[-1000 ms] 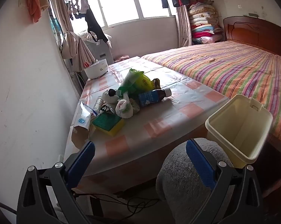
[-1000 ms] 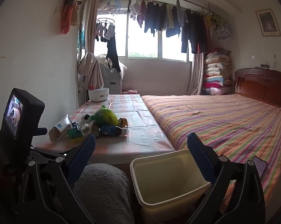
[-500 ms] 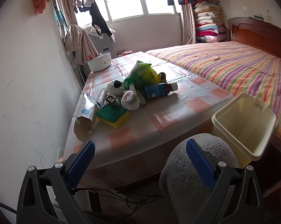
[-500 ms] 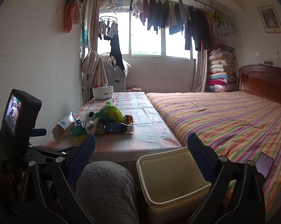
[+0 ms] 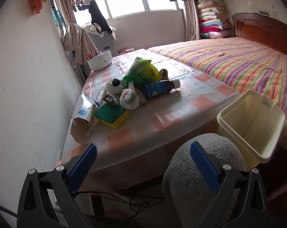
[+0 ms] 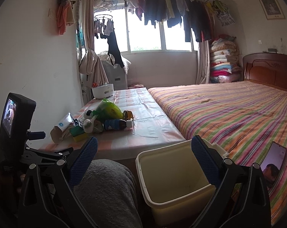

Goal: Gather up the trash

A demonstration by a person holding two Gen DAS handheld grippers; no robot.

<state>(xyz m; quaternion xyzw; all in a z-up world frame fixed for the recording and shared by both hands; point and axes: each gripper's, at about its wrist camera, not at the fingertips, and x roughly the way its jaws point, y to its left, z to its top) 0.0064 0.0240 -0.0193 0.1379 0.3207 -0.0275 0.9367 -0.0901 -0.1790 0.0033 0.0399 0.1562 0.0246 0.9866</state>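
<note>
Bin empty, trash heaped on the surface, both hand-held grippers spread wide with nothing held.

I see the cream bin (image 6: 174,172) at the near corner between the surface (image 5: 162,117) and the striped bed (image 6: 229,110); nothing shows inside it. The trash pile (image 5: 132,91) sits well apart from it, toward the wall: green bag (image 5: 141,70), brown bottle (image 5: 160,88) on its side, knotted white bag (image 5: 129,98), green-and-yellow sponge (image 5: 112,115), torn paper packet (image 5: 82,121). A white pot (image 5: 99,61) stands at the far end. A grey-clad knee (image 5: 196,171) lies between my left hand-held gripper (image 5: 143,152) and the surface. The right hand-held gripper (image 6: 144,146) hangs above the bin. A phone (image 6: 273,161) lies on the bed.
</note>
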